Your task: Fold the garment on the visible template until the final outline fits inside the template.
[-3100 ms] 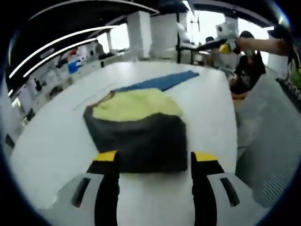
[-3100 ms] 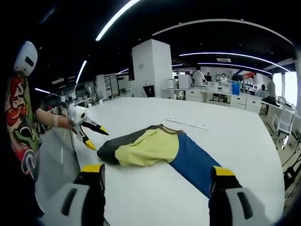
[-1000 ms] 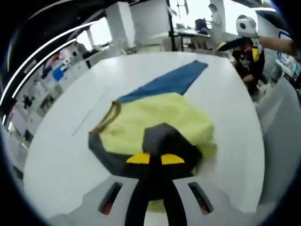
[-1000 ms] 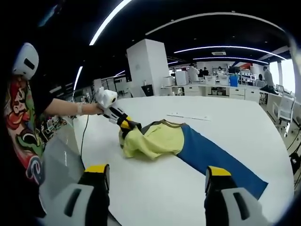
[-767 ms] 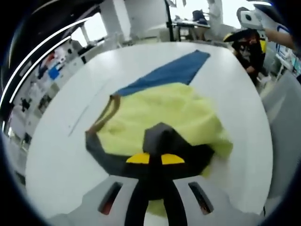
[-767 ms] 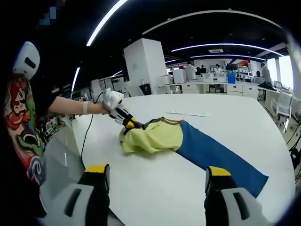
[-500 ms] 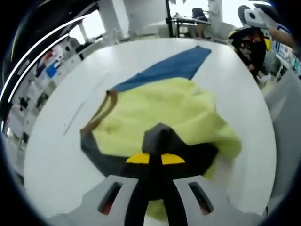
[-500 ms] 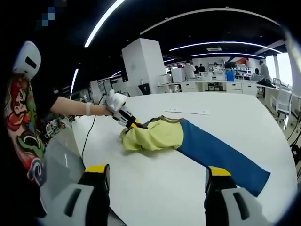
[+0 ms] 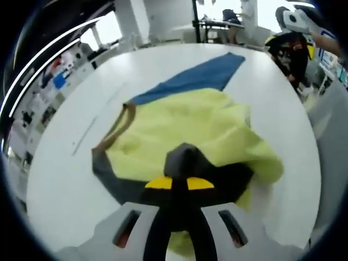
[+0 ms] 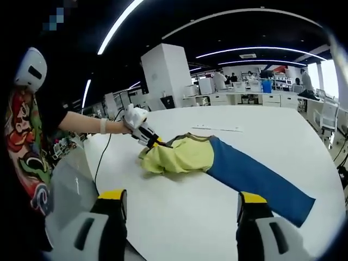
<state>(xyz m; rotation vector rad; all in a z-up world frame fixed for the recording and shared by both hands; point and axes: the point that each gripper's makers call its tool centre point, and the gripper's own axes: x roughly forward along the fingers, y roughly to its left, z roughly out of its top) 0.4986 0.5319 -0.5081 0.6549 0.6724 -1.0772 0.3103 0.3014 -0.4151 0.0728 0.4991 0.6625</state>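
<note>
A: In your left gripper view, what do you have?

B: Your left gripper (image 9: 179, 184) has its yellow-tipped jaws pinched together on a dark grey fold of the garment (image 9: 190, 130). Beyond that fold the garment's yellow part spreads out, and its blue part runs on past the yellow across the white table (image 9: 60, 179). A brown band edges the yellow on the side towards the wall shelves.

A: And in your right gripper view?

B: Your right gripper (image 10: 179, 204) hovers with its jaws wide apart and nothing between them, well short of the garment (image 10: 217, 160). Your left gripper (image 10: 155, 143) touches the garment's yellow end; the blue part trails away from it along the table (image 10: 179, 228).
</note>
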